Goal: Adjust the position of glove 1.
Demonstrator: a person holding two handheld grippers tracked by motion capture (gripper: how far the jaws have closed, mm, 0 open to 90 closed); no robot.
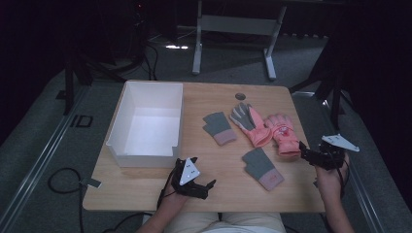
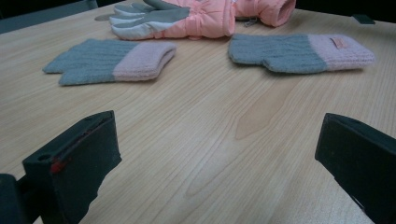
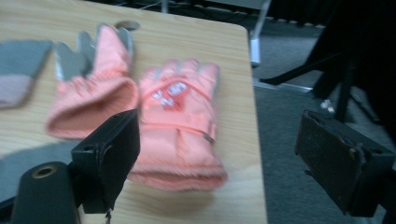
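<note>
The right claw [image 1: 307, 151], jaws spread apart, hovers just beside the cuff of the padded pink glove [image 3: 180, 123] lying flat near the right edge of the surface [image 1: 223, 194], against its partner glove [image 1: 250, 124]. The glove looks light, soft and puffy, likely to sag and fold when lifted; the thick cuff nearest the claw seems the surest place to pinch. The left claw [image 1: 206, 187] rests open near the front edge, beside the white box [image 1: 145, 158].
</note>
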